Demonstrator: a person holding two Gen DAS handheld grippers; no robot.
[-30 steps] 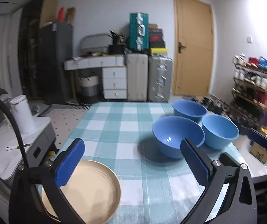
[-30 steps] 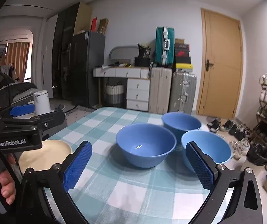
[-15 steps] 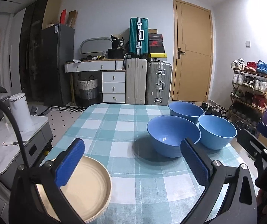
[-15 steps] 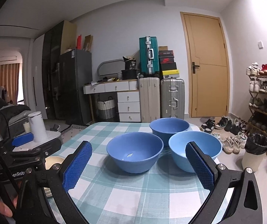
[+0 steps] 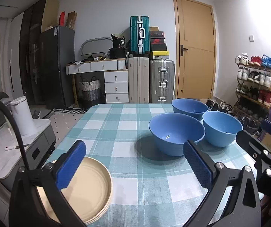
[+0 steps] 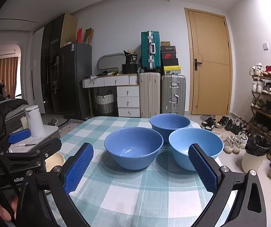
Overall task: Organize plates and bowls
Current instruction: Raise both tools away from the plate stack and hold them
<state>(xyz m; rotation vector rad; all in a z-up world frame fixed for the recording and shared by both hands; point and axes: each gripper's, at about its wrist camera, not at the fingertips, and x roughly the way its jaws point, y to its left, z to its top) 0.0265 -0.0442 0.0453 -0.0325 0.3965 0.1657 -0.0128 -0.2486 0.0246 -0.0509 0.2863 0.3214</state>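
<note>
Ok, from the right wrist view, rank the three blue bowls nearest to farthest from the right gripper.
From the right gripper:
1. Right bowl, lighter blue, by the right finger.
2. Middle bowl, ahead and left of centre; too close to call against the first.
3. Far bowl, behind both, plainly farthest.

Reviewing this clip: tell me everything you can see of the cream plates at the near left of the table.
The round cream-coloured plates form a low stack; layered rims show at the near edge, though the count is unclear. They look matte, ceramic or melamine, shallow with a raised rim, and empty. The stack lies flat on the teal-and-white checked tablecloth at the table's near left corner, apart from the blue bowls. The open left gripper hangs over it, one blue-padded finger overlapping its rim in view; contact is unclear. In the right wrist view only a sliver shows.
</note>
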